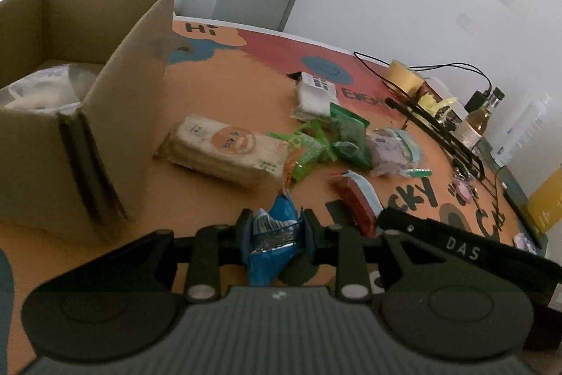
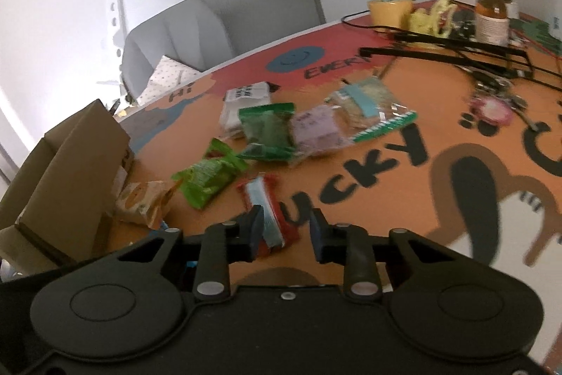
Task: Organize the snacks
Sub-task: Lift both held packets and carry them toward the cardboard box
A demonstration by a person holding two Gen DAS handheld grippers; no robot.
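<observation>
Progress: early; cardboard box [image 1: 105, 86] already holding at least one pale packet, most snacks still loose on the printed table [image 1: 224, 86].
Left gripper [image 1: 277, 227]: clamped on a blue packet [image 1: 272, 234], crumpled foil, just right of the box.
Right gripper [image 2: 286, 227]: jaws narrow, no pad contact visible; red packet [image 2: 267, 209] lying on the table by the left finger, possibly not between the jaws, blur preventing certainty.
Remaining: cracker pack [image 1: 224, 150] nearest the box; green packets [image 2: 210, 178], purple packet [image 2: 318, 132] and white packet [image 2: 246, 104] clustered mid-table.
Appearance: small, soft, glossy wrappers.
</observation>
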